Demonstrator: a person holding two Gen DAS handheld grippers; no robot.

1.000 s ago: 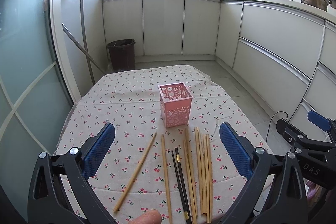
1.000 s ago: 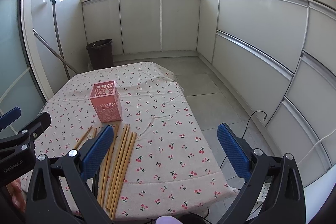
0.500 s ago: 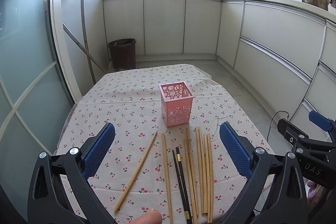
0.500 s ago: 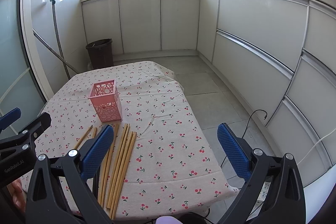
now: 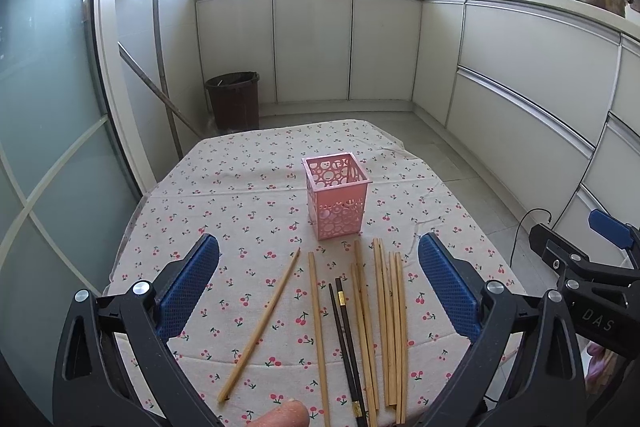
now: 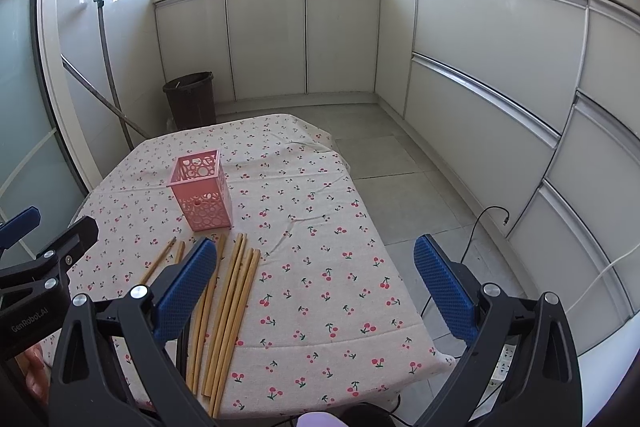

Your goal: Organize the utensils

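A pink perforated holder [image 5: 337, 196] stands upright on the cherry-print tablecloth [image 5: 240, 195]; it also shows in the right wrist view [image 6: 201, 194]. Several wooden chopsticks [image 5: 390, 311] lie side by side in front of it, with one black pair [image 5: 346, 331] and one slanted stick [image 5: 262, 323] to the left. The chopsticks show in the right wrist view [image 6: 230, 301] too. My left gripper [image 5: 318, 291] is open and empty, above the near chopsticks. My right gripper [image 6: 316, 287] is open and empty over the cloth, to the right of the chopsticks.
The table's right edge [image 6: 400, 291] drops to a tiled floor with a black cable [image 6: 476, 227]. A brown bin [image 5: 234, 101] and a leaning mop handle [image 5: 162, 67] stand beyond the table. White cabinets [image 5: 520, 67] run along the back and right.
Both views have shifted very slightly; the holder and chopsticks lie as before. Both grippers stay open.
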